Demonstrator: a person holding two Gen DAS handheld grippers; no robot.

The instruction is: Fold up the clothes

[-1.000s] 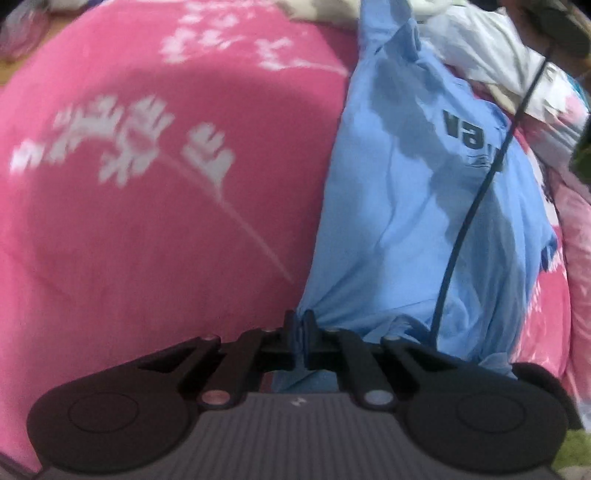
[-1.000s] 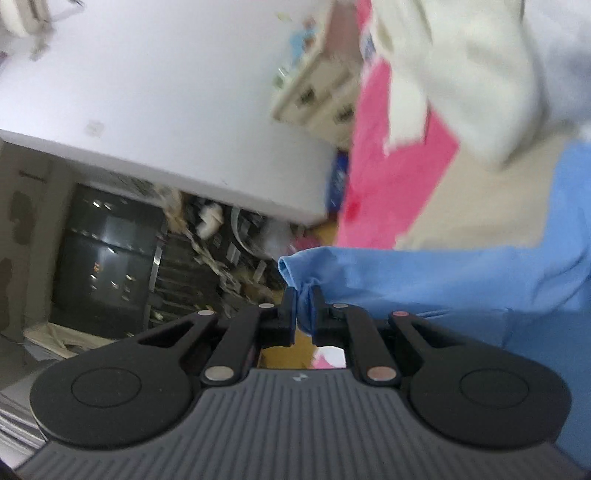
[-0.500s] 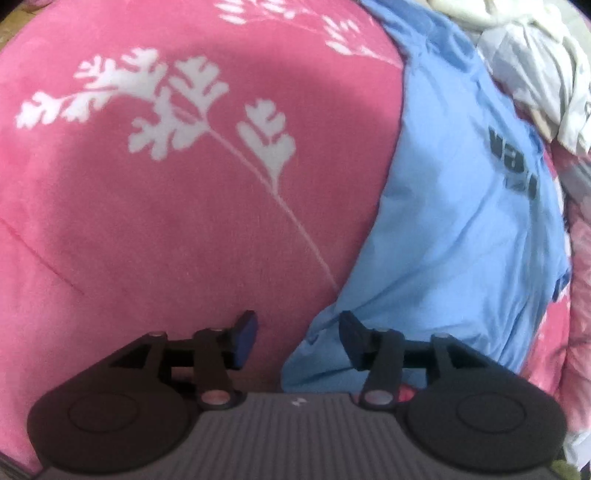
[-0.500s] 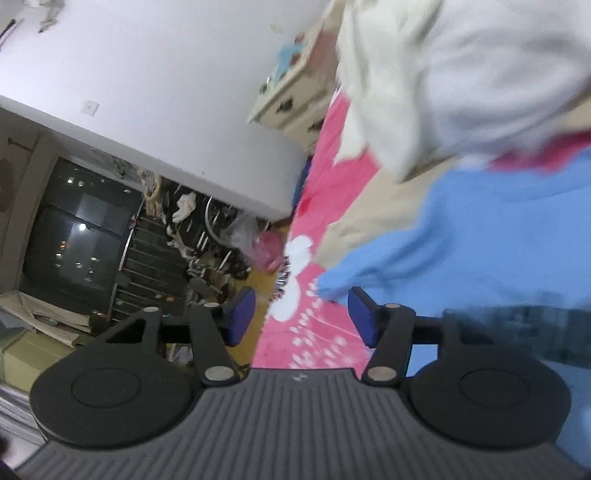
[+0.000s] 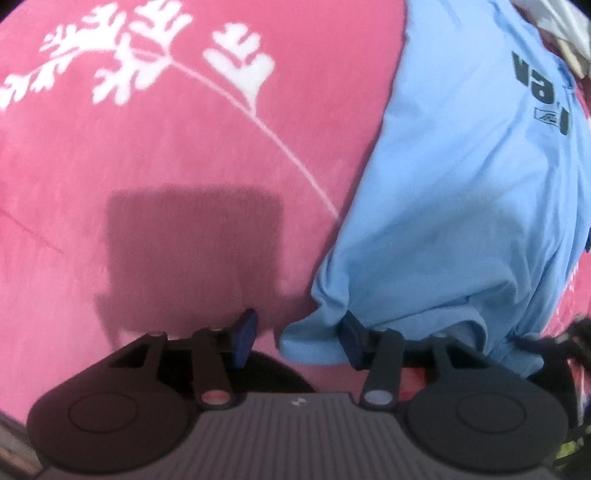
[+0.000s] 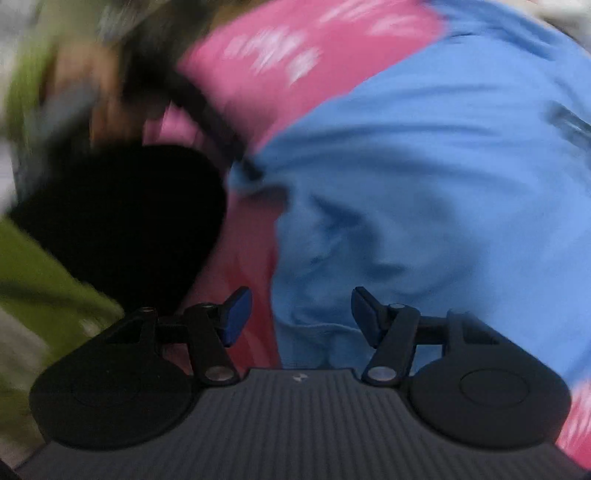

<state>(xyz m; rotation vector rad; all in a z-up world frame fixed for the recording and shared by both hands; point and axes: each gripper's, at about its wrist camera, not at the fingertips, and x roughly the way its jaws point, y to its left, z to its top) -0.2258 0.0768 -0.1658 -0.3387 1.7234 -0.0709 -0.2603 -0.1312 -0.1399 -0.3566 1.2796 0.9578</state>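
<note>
Fingers of the left gripper [image 5: 295, 341] stood apart over the near edge of the light blue T-shirt [image 5: 461, 192], and they were closing a little; a rolled fold of the hem lay against the right pad, but neither pad pressed on it, so nothing was held. The right gripper [image 6: 301, 317] also had its jaws parted, with the shirt's near hem beneath the gap and no cloth pinched. That view was heavily smeared, so little more could be read from it.

Outward from the tools, the shirt lay on a pink blanket [image 5: 166, 166] printed with a white leaf pattern [image 5: 147, 66]. In the left wrist view the shirt ran from the near right up to the far right, its dark lettering [image 5: 543, 88] showing toward the far end. It looked narrowed into a long strip, bunched and wrinkled at the near end. Pale clothes [image 5: 565, 26] sat at the far right corner.

By my reading, one lengthwise fold was done and the shirt released. Smoothing the near hem and folding the strip across its length remained, and the pale garments beyond looked untouched.
</note>
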